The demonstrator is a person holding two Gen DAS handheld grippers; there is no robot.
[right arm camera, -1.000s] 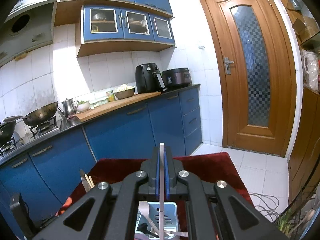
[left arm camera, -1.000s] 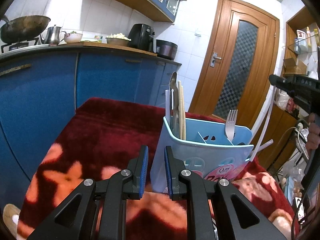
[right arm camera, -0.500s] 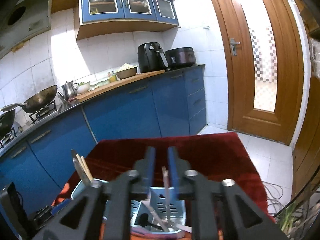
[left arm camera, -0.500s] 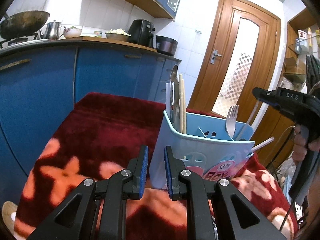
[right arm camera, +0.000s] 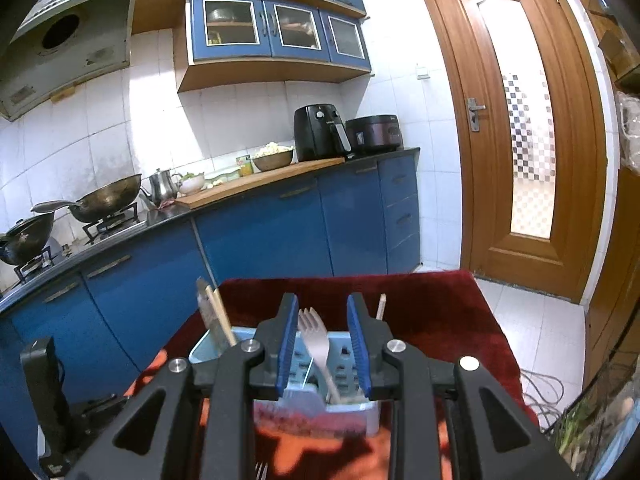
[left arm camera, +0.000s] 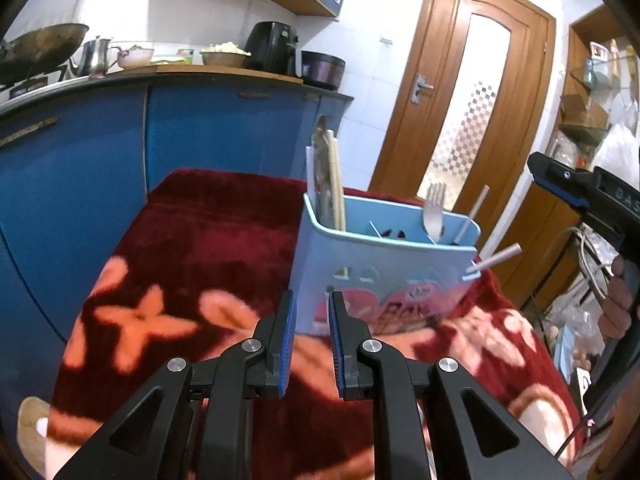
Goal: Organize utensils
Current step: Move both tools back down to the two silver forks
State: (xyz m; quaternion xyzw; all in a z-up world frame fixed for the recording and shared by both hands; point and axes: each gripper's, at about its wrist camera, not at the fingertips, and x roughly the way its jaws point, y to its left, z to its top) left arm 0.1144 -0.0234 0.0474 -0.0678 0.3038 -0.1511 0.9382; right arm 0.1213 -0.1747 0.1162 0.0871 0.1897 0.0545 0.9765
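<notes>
Right wrist view looks down over my right gripper [right arm camera: 323, 344], whose blue pads stand well apart with nothing pinched between them; the fork [right arm camera: 314, 334] rises in the gap but I see no pad touching it. That fork stands tines-up in the right-hand compartment of the light blue utensil caddy [right arm camera: 208, 350], while the chopsticks [right arm camera: 218, 312] lean out of its far left corner alongside a flat utensil I cannot identify. A white stick [right arm camera: 381, 306] pokes up at the caddy's far right. On the left wrist view, my left gripper [left arm camera: 311, 338] is slightly parted and empty, hovering near the caddy's near wall [left arm camera: 360, 256] over the red flowered blanket [left arm camera: 208, 240] that covers the counter. From that side I can also see a second white stick [left arm camera: 496, 258] jutting sideways through a slot at the caddy's right end, which looks badly seated. My main worry is the soft blanket: I judge the caddy could rock or tip if either gripper nudges its wall or drags a handle sideways. The protruding stick could snag the right gripper on its way in or out, and it might slide free onto the floor. A few tines show at the bottom edge of the right wrist view [right arm camera: 261, 470], so another utensil may lie near me, though too little shows to be sure. I would also mind the fork when closing, since a careless squeeze could catch it unintentionally.
</notes>
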